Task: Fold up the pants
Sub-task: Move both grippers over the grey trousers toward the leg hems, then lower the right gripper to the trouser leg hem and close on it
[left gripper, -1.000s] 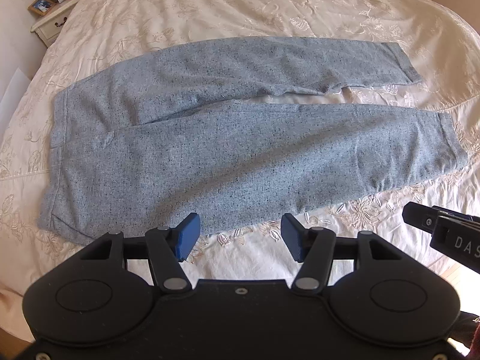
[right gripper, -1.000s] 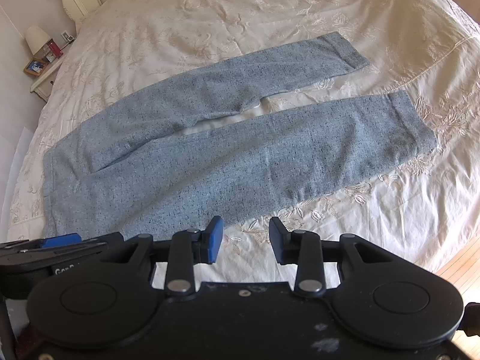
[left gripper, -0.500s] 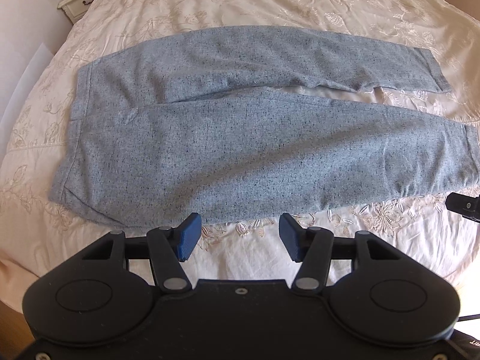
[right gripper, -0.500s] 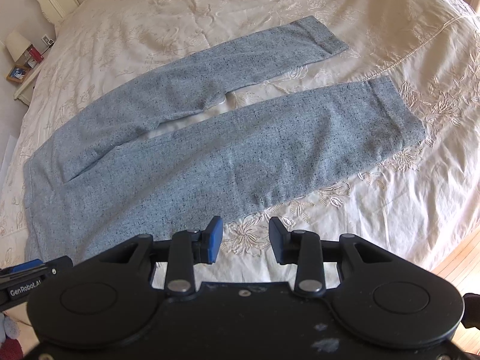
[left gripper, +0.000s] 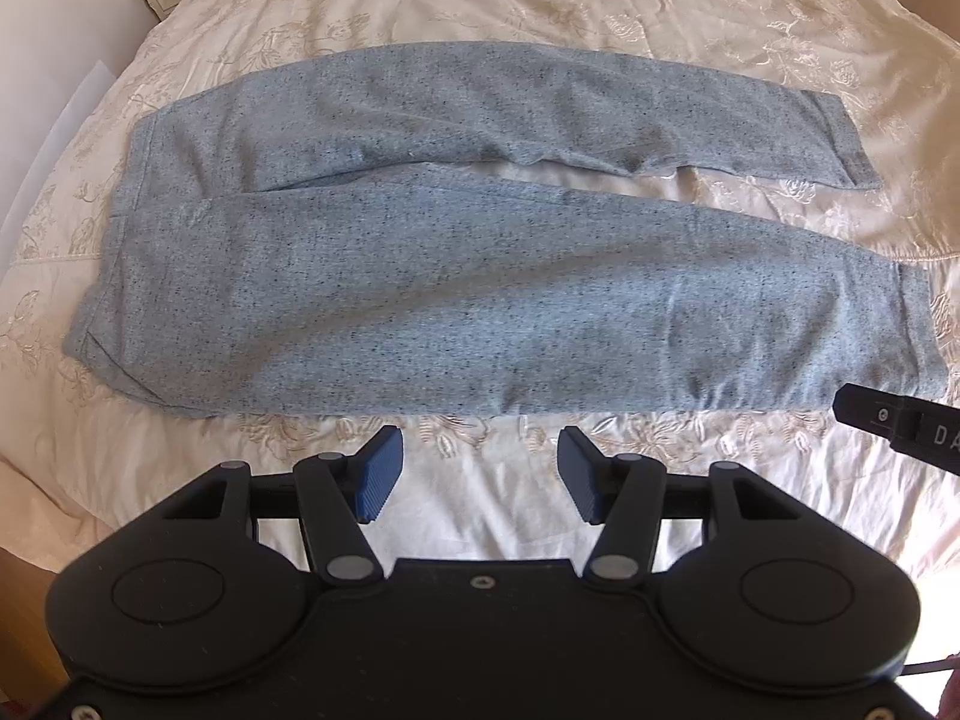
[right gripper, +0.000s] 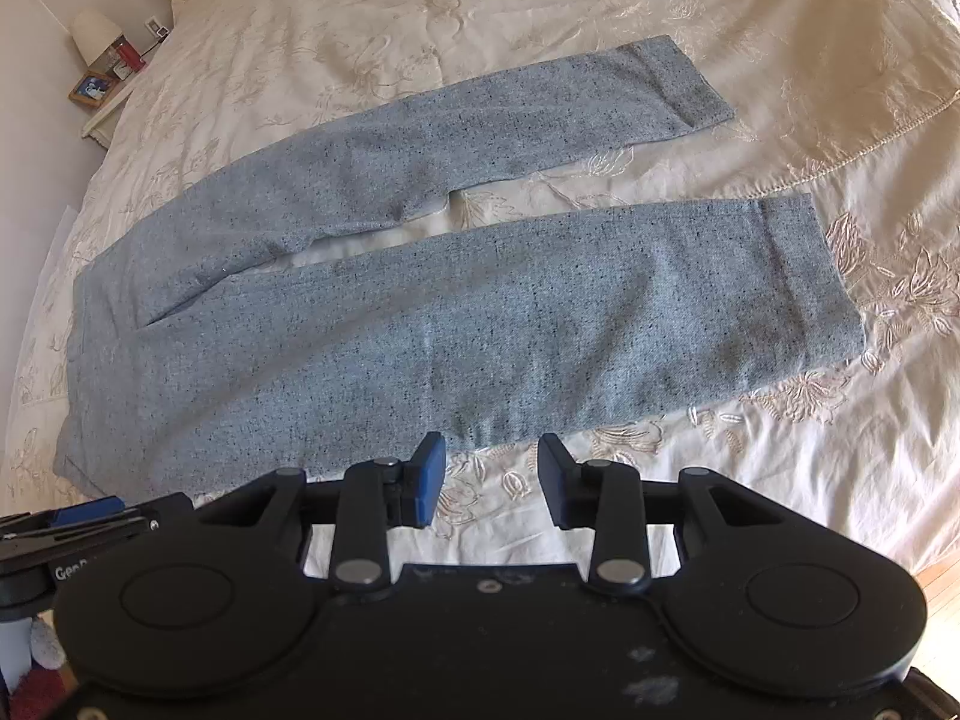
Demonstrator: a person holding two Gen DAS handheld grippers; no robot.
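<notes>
L gripper point(left gripper: 480, 474) open, nothing btwn pads, hovering over bare bed point(left gripper: 480, 12) just short of the pants' near edge. R gripper point(right gripper: 491, 480) same: jaws apart, empty, left pad right at the near leg's edge, not on fabric.

Pants point(left gripper: 456, 312): blue-grey speckled knit, laid flat across the bed ahead of both grippers, waistband point(left gripper: 105, 276) to far left of L gripper, cuffs to the right. Legs split in a narrow V; far leg point(right gripper: 480, 138) further ahead, near leg point(right gripper: 540, 324) closest. No fold yet, looks like start of task.

Handling (judgement): soft, light, floppy, will drape & sag, prob drags on the embroidered cover. Best pinch pts: near-leg cuff point(right gripper: 798, 276) w/ R, near waistband corner w/ L, then flip near leg over far leg. Small pucker at near edge point(right gripper: 474, 429).
</notes>
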